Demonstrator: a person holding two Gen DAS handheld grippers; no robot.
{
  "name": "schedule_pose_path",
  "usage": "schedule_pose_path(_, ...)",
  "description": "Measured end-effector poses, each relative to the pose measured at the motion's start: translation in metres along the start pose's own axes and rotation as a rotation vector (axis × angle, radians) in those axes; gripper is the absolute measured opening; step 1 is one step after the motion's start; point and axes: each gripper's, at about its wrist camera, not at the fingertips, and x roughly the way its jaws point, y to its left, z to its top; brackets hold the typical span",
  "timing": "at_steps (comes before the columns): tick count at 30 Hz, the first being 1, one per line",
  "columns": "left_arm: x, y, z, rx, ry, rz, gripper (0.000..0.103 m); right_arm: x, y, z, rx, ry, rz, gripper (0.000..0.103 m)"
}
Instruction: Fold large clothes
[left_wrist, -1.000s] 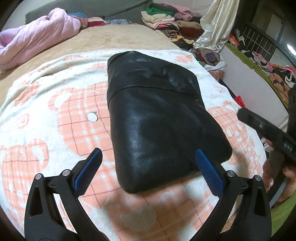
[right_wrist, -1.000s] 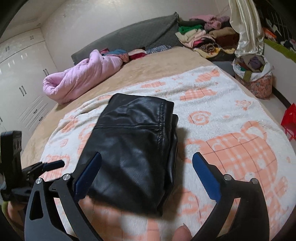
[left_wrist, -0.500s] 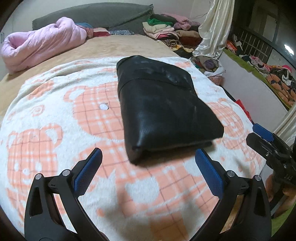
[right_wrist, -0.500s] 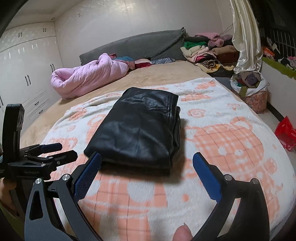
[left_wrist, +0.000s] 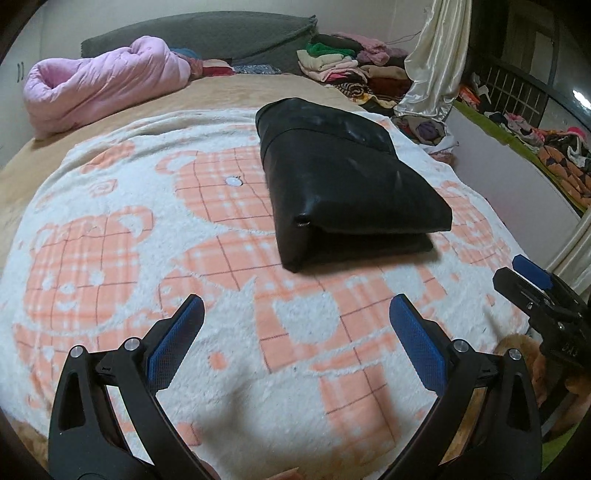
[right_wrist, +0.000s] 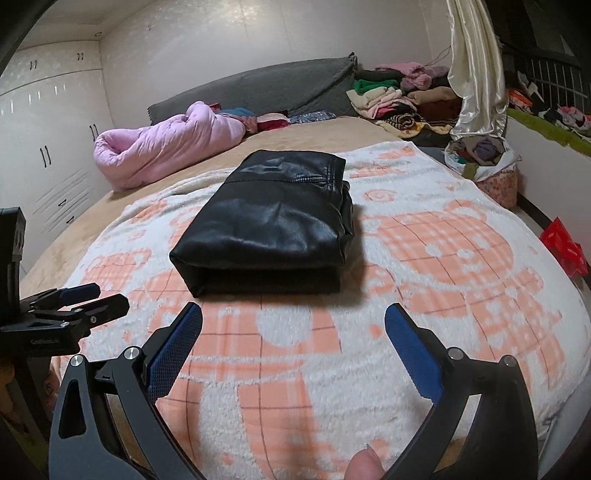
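The left gripper (left_wrist: 293, 326) is seen spread wide with nothing between its blue pads, held above the blanket (left_wrist: 110, 206) near the bed's front edge. The right gripper (right_wrist: 291, 332) is likewise wide open and empty, held just short of the garment (right_wrist: 269, 225). Each gripper is glimpsed at the edge of the other's view, well apart from the cloth.

Ahead of both, toward 12 o'clock, a black leather garment is laid on the bear-patterned blanket, folded into a thick, neat rectangle of several layers. Nothing is touching it.

The folding is judged to be essentially done: no loose sleeve or leg is seen trailing out. At most, a final press or a move to a pile seems to be left.

In the right view, the long axis is seen running from about 6 to 12 o'clock, tilted slightly rightward, with the rounded fold facing the gripper and the stitched band end pointing away toward the quilt (right_wrist: 166, 147).
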Motion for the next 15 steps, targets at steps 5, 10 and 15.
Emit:
schedule_pose_path(5, -0.003, 0.001, -0.005, -0.007, 0.009, 0.009, 0.094, -0.004, 0.004, -0.007, -0.008, 0.01, 0.001, 0.099)
schedule_pose_path(10, -0.004, 0.003, -0.009, -0.018, 0.017, 0.007, 0.094, -0.007, 0.008, -0.013, -0.017, 0.024, 0.005, 0.099)
schedule_pose_path(15, -0.004, 0.003, -0.009, -0.027, 0.02, 0.0, 0.094, -0.009, 0.01, -0.015, -0.022, 0.024, 0.003, 0.099)
